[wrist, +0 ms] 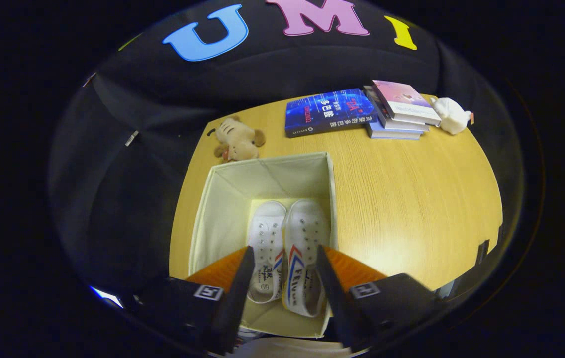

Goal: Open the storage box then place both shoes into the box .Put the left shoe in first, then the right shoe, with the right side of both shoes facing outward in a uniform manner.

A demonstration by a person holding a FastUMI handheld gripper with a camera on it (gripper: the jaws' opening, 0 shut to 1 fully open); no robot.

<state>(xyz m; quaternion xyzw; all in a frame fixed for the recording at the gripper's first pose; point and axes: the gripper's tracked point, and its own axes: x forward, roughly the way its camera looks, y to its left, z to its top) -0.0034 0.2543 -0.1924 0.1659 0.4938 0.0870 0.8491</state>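
Gripper (282, 278) hangs above the open cream fabric storage box (223, 194), looking down into it. The fingers (235, 291) stand apart, wide enough to straddle a shoe, and nothing is pressed between them.

The box sits at the near-left part of the pale wooden counter (412, 209), lid off or folded away, interior exposed. Both shoes lie on its floor, side by side and touching. The left white canvas shoe (265, 238) is toward the box's left wall; the right white canvas shoe with red and blue side stripes (302, 248) lies against the right wall, tilted slightly on its side so the striped flank shows.

Governing relation: both shoes lie directly below and between the fingers, long axes running away from the gripper, toes toward the box's far wall. The striped shoe is nearer the midline of the fingers.

Judgement: placement appears complete; remaining move is a straight lift clear of the box walls.

Along the counter's far edge: a brown plush toy (237, 140), a blue book (329, 112), a stack of books (399, 112), a white plush figure (451, 115).
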